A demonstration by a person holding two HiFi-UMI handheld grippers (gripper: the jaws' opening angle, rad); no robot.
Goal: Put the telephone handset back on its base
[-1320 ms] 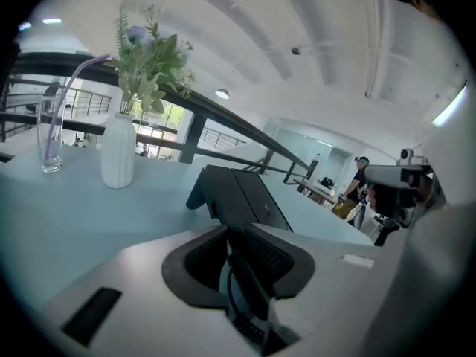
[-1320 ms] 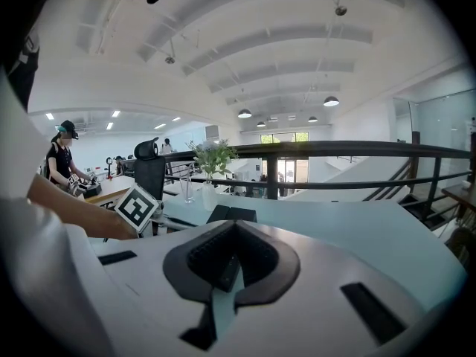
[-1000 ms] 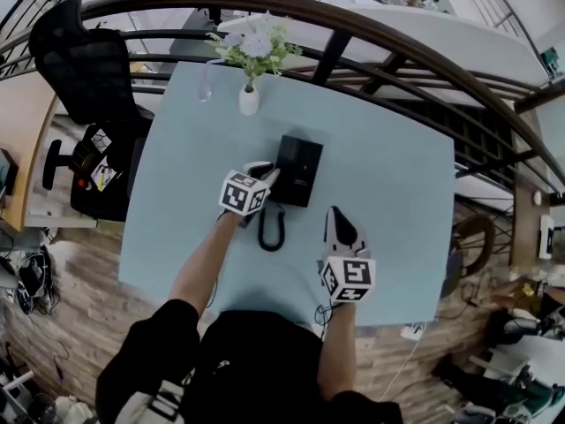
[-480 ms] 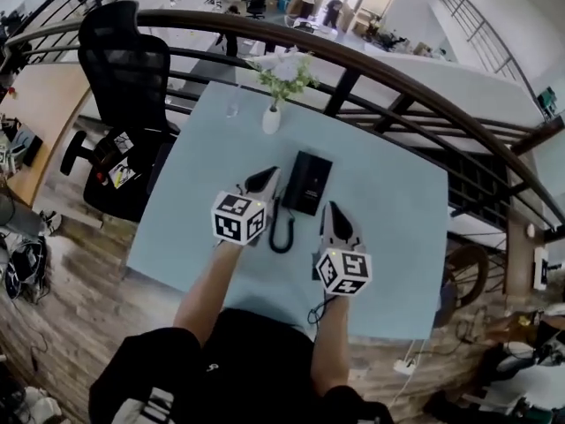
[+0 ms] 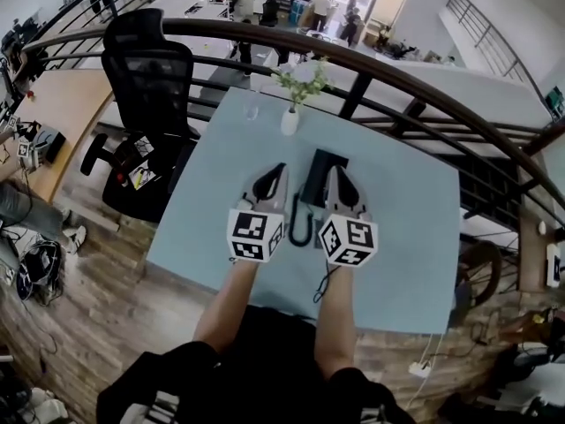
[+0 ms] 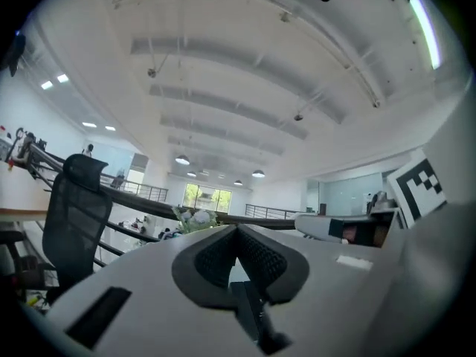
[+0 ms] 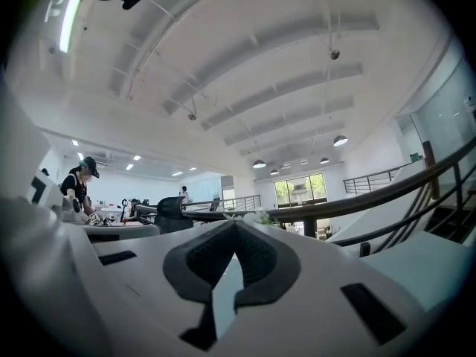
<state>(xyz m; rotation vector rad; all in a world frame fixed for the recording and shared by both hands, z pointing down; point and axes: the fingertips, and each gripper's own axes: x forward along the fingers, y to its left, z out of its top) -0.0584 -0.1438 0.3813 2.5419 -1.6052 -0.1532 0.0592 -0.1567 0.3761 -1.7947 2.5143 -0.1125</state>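
My left gripper (image 5: 275, 171) and right gripper (image 5: 339, 173) are side by side, both jaws closed on nothing; the telephone (image 5: 316, 178) lies between them on the worktop (image 5: 402, 228), its cord (image 5: 300, 235) on the near side.

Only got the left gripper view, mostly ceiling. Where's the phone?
Observer: Head view shows the phone on the table, between the left gripper and the right gripper, partly hidden by them.
Operator: Right gripper holding anything?
Observer: No. Its own view shows its jaws together with nothing between them.
Operator: Cord?
Observer: The cord loops on the table toward the person, between the two grippers.
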